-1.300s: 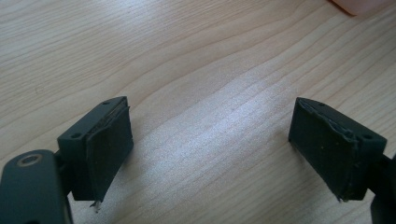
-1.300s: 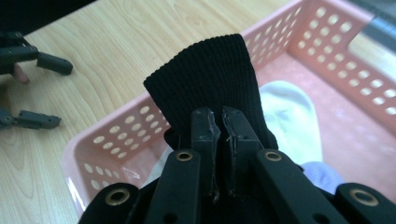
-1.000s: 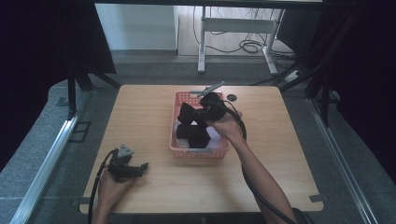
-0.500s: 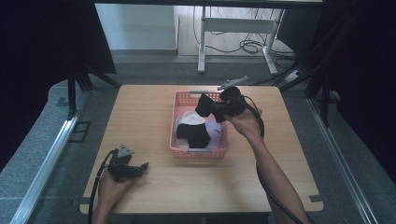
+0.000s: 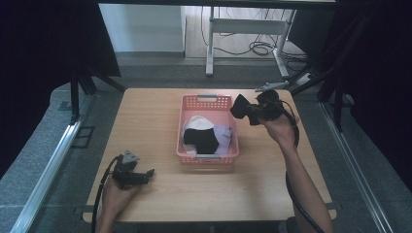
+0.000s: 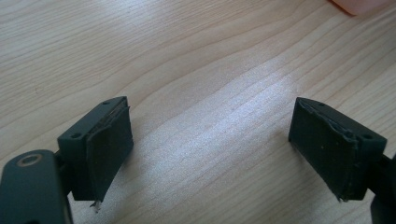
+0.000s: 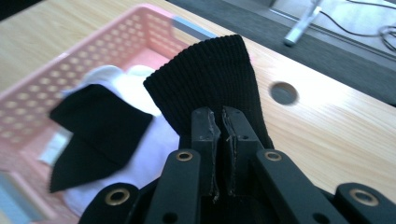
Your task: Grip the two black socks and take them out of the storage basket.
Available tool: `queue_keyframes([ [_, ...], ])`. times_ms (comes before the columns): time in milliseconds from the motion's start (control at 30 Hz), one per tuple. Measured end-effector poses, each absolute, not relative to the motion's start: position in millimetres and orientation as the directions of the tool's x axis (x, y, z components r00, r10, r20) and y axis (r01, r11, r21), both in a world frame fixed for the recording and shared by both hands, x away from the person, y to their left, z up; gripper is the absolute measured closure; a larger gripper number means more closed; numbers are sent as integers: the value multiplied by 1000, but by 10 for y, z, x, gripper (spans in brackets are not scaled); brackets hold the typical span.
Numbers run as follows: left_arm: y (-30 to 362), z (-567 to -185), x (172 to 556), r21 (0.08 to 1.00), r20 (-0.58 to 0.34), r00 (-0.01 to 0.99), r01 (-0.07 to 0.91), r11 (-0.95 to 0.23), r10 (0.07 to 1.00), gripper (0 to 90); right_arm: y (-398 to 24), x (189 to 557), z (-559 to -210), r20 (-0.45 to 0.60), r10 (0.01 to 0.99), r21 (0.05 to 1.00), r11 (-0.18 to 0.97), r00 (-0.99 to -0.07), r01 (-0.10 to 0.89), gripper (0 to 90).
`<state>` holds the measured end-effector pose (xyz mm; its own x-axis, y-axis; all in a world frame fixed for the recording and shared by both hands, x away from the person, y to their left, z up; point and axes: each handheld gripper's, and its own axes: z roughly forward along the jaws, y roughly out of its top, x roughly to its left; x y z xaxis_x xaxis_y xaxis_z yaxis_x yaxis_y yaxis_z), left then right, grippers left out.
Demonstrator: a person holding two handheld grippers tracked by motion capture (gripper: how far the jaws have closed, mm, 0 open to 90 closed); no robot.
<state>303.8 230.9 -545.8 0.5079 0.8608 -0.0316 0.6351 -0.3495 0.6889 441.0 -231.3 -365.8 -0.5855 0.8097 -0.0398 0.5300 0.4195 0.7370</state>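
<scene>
Right gripper (image 5: 252, 112) lifted clear of basket (image 5: 208, 103) toward worktop's right edge, fingers clenched on black sock (image 7: 210, 84) — extraction done; left gripper (image 6: 210, 154) fingers spread, idle.

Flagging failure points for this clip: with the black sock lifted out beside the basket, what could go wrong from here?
1. The right hand-held gripper pinches the black sock by a small fold; it might slip.
2. The hanging sock is close to the pink basket rim and could snag or drop back in.
3. The left hand-held gripper rests open, too far off to help.
</scene>
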Motion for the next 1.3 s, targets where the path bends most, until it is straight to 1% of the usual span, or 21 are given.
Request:
queue_keyframes([
  [267, 2309, -5458, 3037, 689, -32, 507, 636, -348, 861, 134, -2676, 4449, -3854, -65, 867, 715, 386, -495, 583, 837],
  [500, 2308, -5458, 3036, 689, -33, 506, 636, -347, 862, 134, -2847, 4491, -4147, -81, 896, 693, 365, -437, 621, 834],
  [800, 2308, -5459, 3037, 690, -32, 507, 635, -348, 861, 134, -2920, 4530, -4595, -61, 908, 640, 355, -415, 682, 825],
  [933, 2309, -5459, 3038, 690, -31, 508, 635, -349, 861, 134, -2935, 4529, -4753, -32, 907, 616, 350, -421, 706, 770],
  [1000, 2309, -5459, 3038, 690, -31, 508, 634, -349, 861, 134, -2963, 4525, -4772, -1, 909, 621, 327, -417, 712, 708],
  [1167, 2308, -5459, 3036, 690, -33, 506, 636, -347, 862, 134, -2965, 4497, -4629, 18, 905, 647, 313, -425, 695, 660],
  [1300, 2307, -5459, 3036, 690, -33, 506, 636, -347, 862, 134, -2897, 4467, -4451, 34, 887, 674, 320, -460, 666, 615],
])
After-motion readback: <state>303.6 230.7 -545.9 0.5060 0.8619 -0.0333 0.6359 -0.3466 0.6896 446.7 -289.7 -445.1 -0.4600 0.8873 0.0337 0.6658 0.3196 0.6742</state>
